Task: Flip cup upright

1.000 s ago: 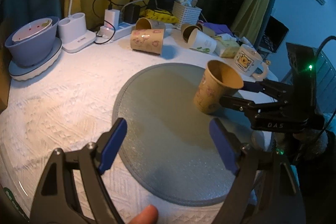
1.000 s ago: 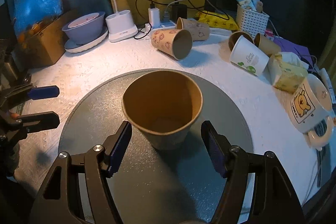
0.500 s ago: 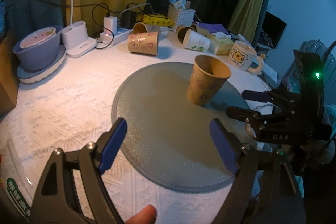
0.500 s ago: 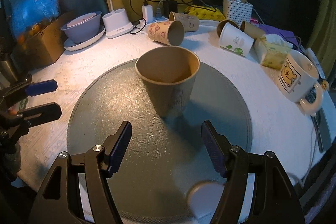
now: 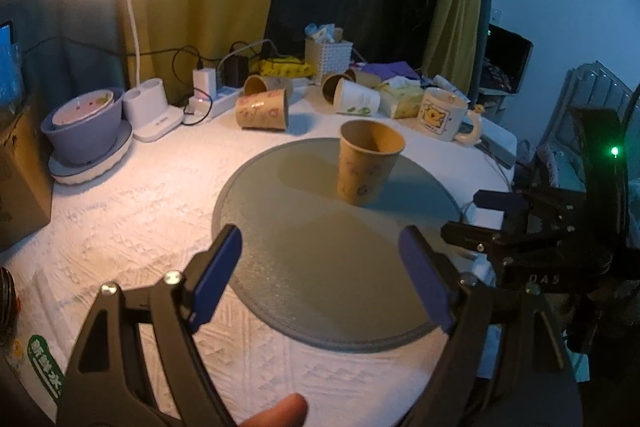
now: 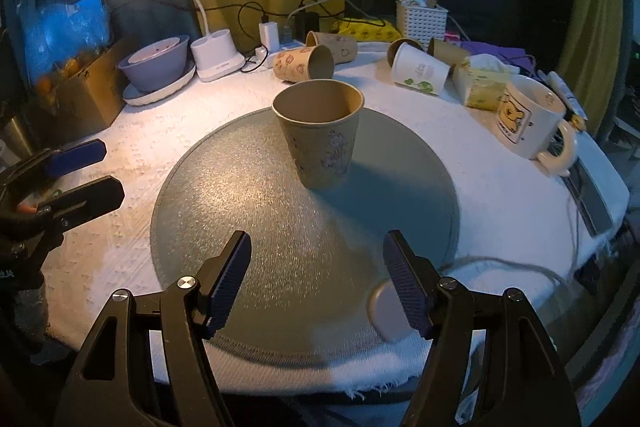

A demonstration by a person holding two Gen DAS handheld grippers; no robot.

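A brown paper cup with faint cartoon prints stands upright, mouth up, on the round grey glass mat. It also shows in the right wrist view on the mat. My left gripper is open and empty, held back over the mat's near edge. My right gripper is open and empty, drawn back from the cup. The right gripper appears in the left wrist view at the mat's right edge. The left gripper appears in the right wrist view at the left.
Several paper cups lie on their sides at the back. A white bear mug stands at the right. A purple bowl, a white lamp base, a power strip, a white basket and a tissue pack crowd the back edge.
My right gripper let go of the cup and pulled back. The cup went from tilted in the gripper to standing upright on the mat. My left gripper drew back too.
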